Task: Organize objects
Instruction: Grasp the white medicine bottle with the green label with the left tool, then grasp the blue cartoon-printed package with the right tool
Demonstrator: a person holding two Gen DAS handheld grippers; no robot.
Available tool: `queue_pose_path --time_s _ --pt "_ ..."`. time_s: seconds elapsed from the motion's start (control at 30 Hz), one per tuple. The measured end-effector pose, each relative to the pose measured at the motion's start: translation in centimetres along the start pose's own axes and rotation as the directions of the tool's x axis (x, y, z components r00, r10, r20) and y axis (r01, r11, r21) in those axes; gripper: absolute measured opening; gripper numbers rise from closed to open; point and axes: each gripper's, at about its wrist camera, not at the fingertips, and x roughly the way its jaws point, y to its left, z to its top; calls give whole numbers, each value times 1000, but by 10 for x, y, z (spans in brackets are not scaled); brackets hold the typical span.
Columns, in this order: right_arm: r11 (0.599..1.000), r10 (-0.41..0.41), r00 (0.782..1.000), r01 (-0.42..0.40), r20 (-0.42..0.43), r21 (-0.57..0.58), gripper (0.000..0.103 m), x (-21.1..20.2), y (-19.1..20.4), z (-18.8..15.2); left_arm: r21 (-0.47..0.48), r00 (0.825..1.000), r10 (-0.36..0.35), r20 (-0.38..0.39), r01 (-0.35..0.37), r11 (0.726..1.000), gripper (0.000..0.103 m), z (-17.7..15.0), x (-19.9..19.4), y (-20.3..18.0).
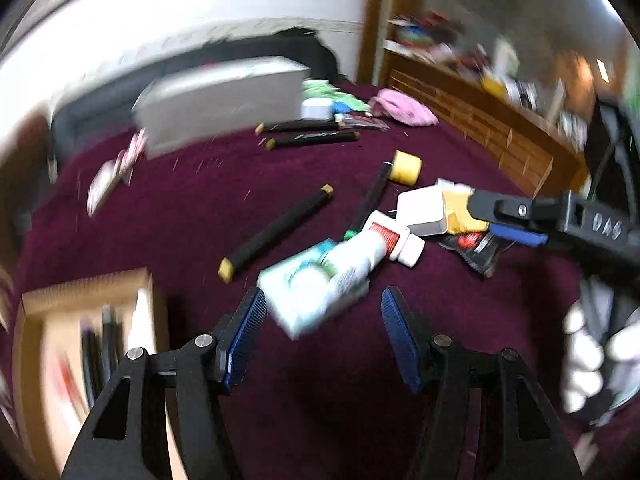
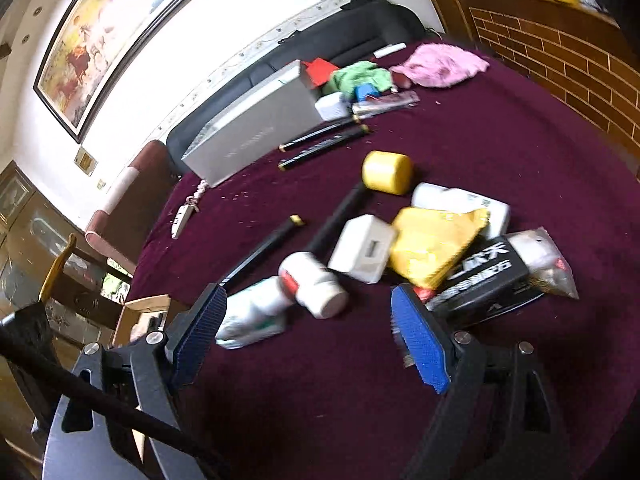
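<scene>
A pile lies on the maroon tablecloth (image 2: 500, 140): a white pill bottle (image 2: 316, 284) with a red label, a white-green carton (image 2: 256, 312), a white adapter (image 2: 364, 254), a yellow packet (image 2: 432, 248), a black box (image 2: 484, 280) and a yellow-headed mallet (image 2: 386, 172). My right gripper (image 2: 308, 320) is open wide, with the bottle just beyond its fingertips and untouched. My left gripper (image 1: 324, 316) is open; the blurred carton (image 1: 316, 292) lies loose on the cloth between and ahead of its tips. The right gripper (image 1: 516, 224) reaches in over the pile from the right.
A cardboard box (image 1: 88, 320) holding pens sits at the near left. Black sticks with yellow ends (image 1: 276, 232) lie mid-table. At the back stand a grey box (image 2: 256, 132), a green cloth (image 2: 360, 74) and a pink cloth (image 2: 440, 64). A brick-patterned counter (image 2: 560, 52) borders the right.
</scene>
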Motion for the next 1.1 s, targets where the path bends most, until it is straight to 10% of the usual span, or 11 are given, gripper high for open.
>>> queue_pose_path --time_s 0.3,0.4,1.1 --pt "996 -28 999 30 26 -80 85 4 -10 2 308 983 148 -110 -108 945 44 13 74 -39" --pt "991 -57 998 62 40 -118 85 4 -4 -2 255 989 87 -123 -53 965 29 14 70 -40" --pt "921 -173 984 180 49 -346 85 3 61 -23 -161 983 -98 153 123 979 29 -59 -97 29"
